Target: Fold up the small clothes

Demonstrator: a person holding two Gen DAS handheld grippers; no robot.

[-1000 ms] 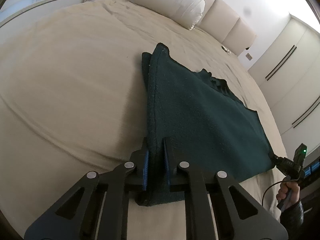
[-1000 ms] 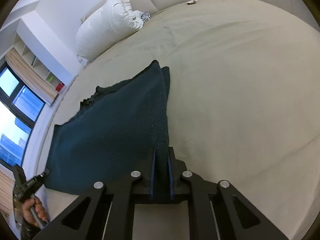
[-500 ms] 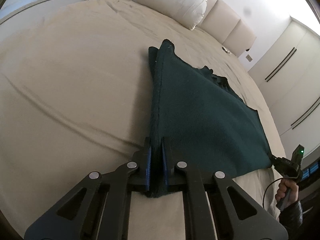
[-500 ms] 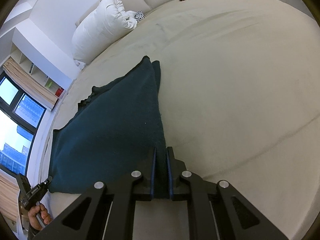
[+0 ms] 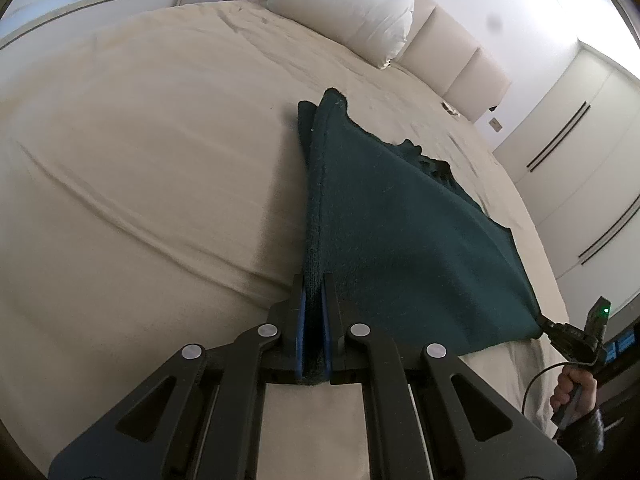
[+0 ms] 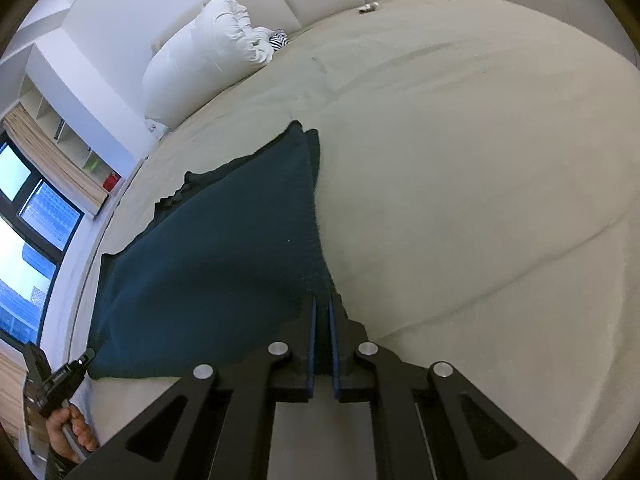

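While both claws stay clamped on the near corners of the dark green fleece garment (image 5: 400, 232), spread on the beige bed (image 5: 140, 160), the left claw (image 5: 314, 336) having just tightened and the right claw (image 6: 323, 340) too, lifting both corners evenly should keep the fold square.

We see the cloth (image 5: 408, 240) spread on the bed (image 5: 140, 160), between our two tongs; the pillow (image 5: 344, 4) lies far behind it.
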